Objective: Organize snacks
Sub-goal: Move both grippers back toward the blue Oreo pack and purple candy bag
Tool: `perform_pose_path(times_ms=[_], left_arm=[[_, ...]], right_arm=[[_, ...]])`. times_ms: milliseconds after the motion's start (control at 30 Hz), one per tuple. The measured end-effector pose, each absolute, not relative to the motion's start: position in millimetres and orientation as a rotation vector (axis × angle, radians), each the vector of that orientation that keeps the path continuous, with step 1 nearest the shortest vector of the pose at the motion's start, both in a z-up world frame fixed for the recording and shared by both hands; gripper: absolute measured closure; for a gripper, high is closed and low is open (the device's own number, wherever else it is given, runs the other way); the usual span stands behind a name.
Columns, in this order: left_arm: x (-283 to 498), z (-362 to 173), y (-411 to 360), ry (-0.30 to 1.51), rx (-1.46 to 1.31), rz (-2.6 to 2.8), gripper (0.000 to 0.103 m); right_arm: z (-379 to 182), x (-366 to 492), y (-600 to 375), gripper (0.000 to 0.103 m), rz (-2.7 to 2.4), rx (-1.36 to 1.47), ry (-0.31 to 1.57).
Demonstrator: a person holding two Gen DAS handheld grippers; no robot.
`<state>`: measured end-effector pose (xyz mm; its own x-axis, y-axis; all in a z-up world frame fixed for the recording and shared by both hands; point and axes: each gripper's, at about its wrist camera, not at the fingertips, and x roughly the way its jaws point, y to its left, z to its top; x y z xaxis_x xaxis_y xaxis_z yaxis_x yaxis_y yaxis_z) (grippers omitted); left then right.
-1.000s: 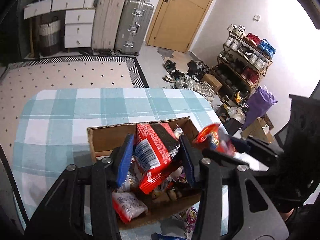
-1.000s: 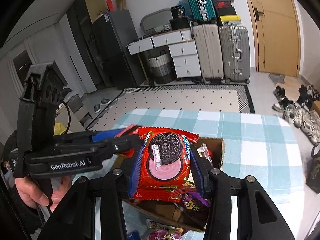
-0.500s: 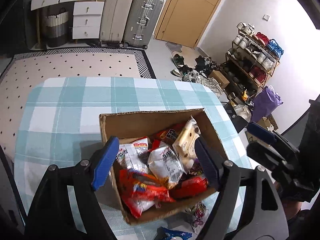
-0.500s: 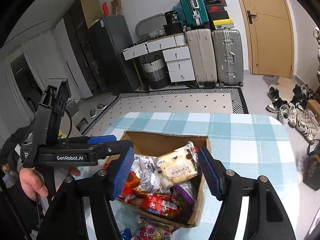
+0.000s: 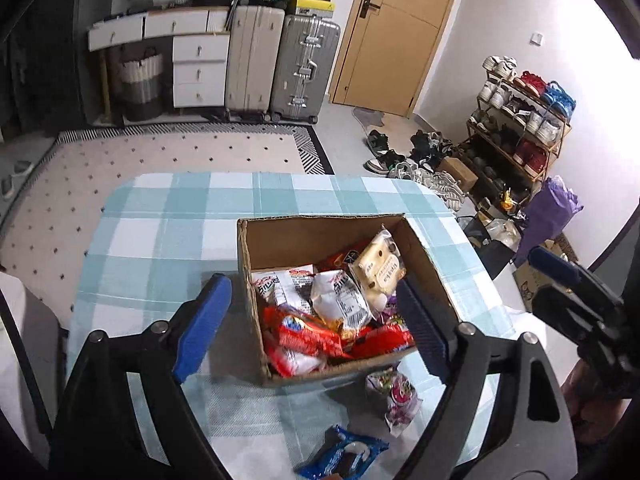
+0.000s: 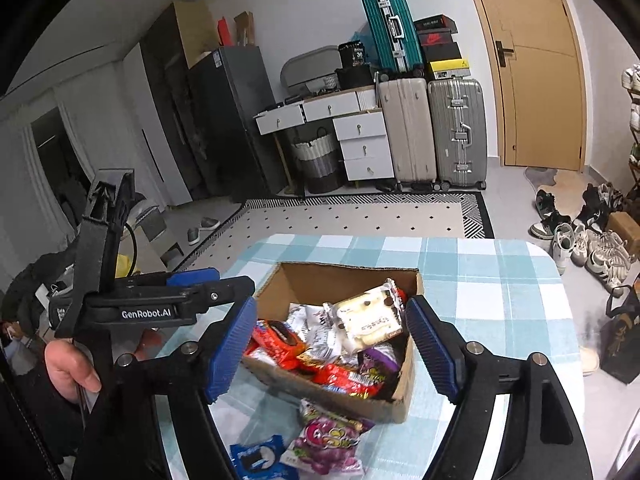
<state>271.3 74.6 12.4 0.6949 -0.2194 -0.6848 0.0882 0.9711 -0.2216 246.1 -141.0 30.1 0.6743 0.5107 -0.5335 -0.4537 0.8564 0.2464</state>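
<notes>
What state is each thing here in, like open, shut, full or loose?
Cardboard box: open-topped, heaped with snacks.
Left gripper: jaws opening, nothing between.
Right gripper: jaws opening, nothing between.
Purple packet: outside the box.
Blue cookie packet: outside the box.
Door: shut.

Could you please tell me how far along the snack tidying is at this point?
Mostly done: the cardboard box on the checked table already holds a heap of packets, the cream biscuit pack on top. In hand: nothing; the left gripper and right gripper are both opening, with nothing held between them. Left: the purple candy bag and the blue cookie pack lie outside the box.
</notes>
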Motion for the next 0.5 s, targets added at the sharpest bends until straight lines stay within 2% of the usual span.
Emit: perform_pose_path(times_ms=[333, 400, 500], left_arm=[[204, 40, 61, 0.721, -0.143, -0.149, 0.01], [190, 46, 59, 0.699, -0.141, -0.141, 0.002], [170, 55, 58, 0.663, -0.129, -0.129, 0.001]], right_arm=[[46, 188, -142, 0.018, 0.566, 0.072, 0.584], [48, 177, -144, 0.018, 0.568, 0.077, 0.578], [50, 159, -146, 0.018, 0.57, 0.079, 0.568]])
